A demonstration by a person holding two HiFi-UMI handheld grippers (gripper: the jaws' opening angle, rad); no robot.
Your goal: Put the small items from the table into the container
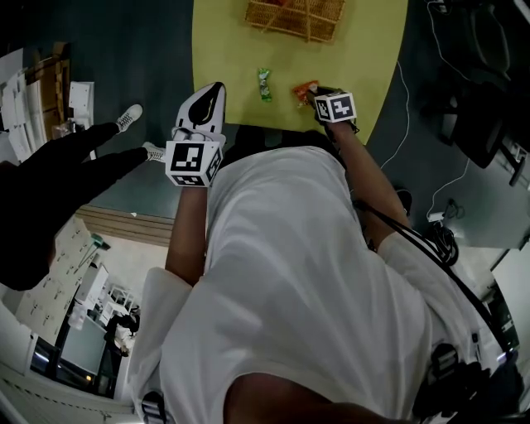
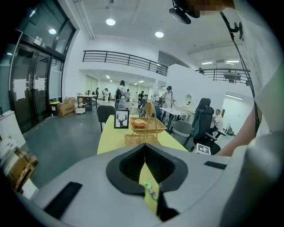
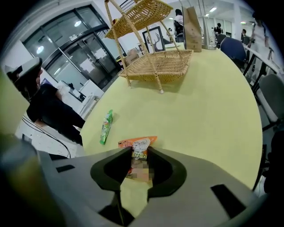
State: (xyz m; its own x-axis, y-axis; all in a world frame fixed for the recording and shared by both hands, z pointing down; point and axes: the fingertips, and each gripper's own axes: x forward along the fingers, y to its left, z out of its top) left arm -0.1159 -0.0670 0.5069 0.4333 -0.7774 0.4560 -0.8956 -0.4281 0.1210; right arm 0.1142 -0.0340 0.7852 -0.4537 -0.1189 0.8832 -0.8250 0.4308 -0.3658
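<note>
An orange snack packet (image 3: 140,144) lies near the yellow table's (image 3: 208,102) front edge. My right gripper (image 3: 135,154) points steeply down and is shut on it, a pad pressing each side; the head view shows this gripper (image 1: 319,93) over the packet (image 1: 303,89). To the left lies a green packet (image 3: 106,126), also in the head view (image 1: 264,85). My left gripper (image 1: 217,86) hovers at the table's left edge, shut and holding nothing. In its own view the jaws (image 2: 144,148) meet, with the green packet (image 2: 151,191) on the table beyond. The wicker basket (image 1: 296,16) stands at the far side.
The wicker basket (image 3: 157,64) has an upper tier holding something orange (image 2: 139,124). A framed deer picture (image 2: 121,119) and a brown paper bag (image 3: 192,23) stand behind it. A person in black (image 1: 50,190) is at the left. Cables trail on the floor to the right (image 1: 451,190).
</note>
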